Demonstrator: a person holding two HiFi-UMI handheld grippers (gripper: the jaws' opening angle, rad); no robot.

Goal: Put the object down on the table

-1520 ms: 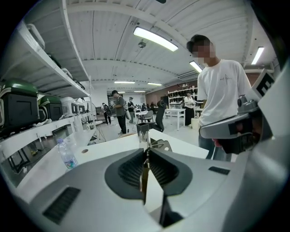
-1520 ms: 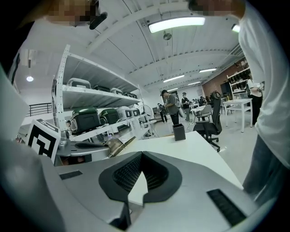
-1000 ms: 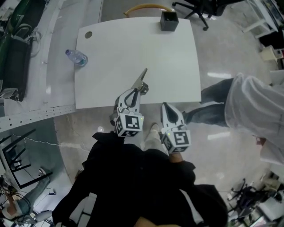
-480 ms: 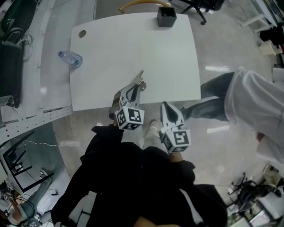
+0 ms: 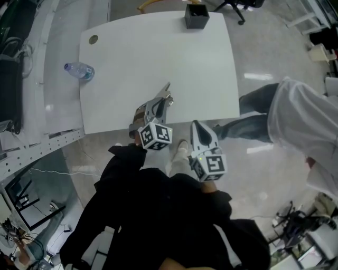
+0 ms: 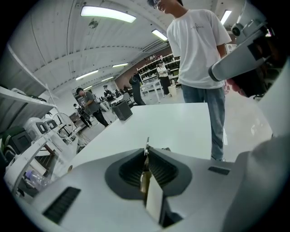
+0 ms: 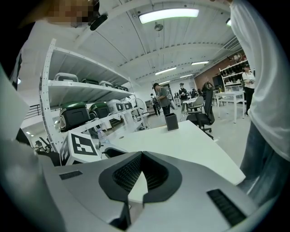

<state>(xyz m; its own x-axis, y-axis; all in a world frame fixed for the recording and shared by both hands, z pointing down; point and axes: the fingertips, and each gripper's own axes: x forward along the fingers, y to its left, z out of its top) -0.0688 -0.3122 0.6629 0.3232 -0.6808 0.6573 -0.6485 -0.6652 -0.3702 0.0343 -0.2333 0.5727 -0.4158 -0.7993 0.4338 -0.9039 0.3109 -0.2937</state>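
My left gripper (image 5: 164, 100) is shut on a thin metal tool (image 5: 166, 88) whose pointed end sticks out past the fingertips. It hovers over the near edge of the white table (image 5: 158, 52). In the left gripper view the tool (image 6: 145, 177) stands edge-on between the jaws of that gripper (image 6: 147, 150), a narrow blade rising above their tips. My right gripper (image 5: 196, 125) hangs off the table's front edge, to the right of the left one. Seen in its own view, the right gripper (image 7: 142, 154) has its jaws together with nothing in them.
A black box (image 5: 196, 16) stands at the table's far edge. A round cable hole (image 5: 93, 39) marks the far left corner. A water bottle (image 5: 79, 70) lies on the bench left of the table. A person in a white shirt and jeans (image 5: 296, 118) stands close on the right.
The left gripper with the tool has drawn slightly left and its marker cube has turned. The right gripper has stayed put.
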